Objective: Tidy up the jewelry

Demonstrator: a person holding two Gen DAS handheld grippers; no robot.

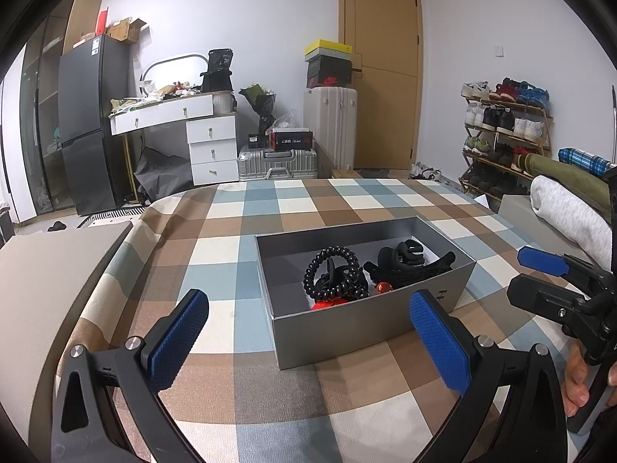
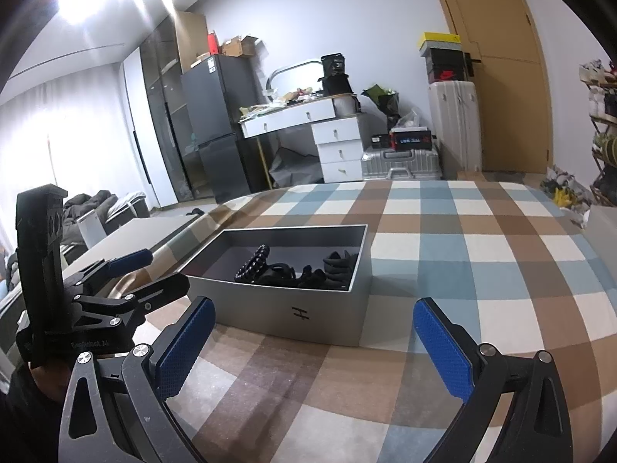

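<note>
An open grey box (image 1: 347,328) stands on the checked tablecloth (image 1: 239,208). In it lie a black spiral hair tie (image 1: 333,272), black claw clips (image 1: 408,262) and small red-orange pieces (image 1: 327,304). My left gripper (image 1: 308,332) is open and empty, just in front of the box's near wall. My right gripper (image 2: 312,341) is open and empty, in front of the box (image 2: 293,310) near its short end. The hair tie (image 2: 252,264) and clips (image 2: 308,274) show there too. Each gripper shows in the other's view, the right (image 1: 540,274) and the left (image 2: 142,270).
A grey flat panel (image 1: 50,270) lies at the table's left edge. Folded clothes (image 1: 567,212) sit at the right. Behind the table are a white dresser (image 1: 208,142), suitcases (image 1: 277,164), a fridge (image 1: 92,123), a shoe rack (image 1: 505,135) and a door (image 1: 385,77).
</note>
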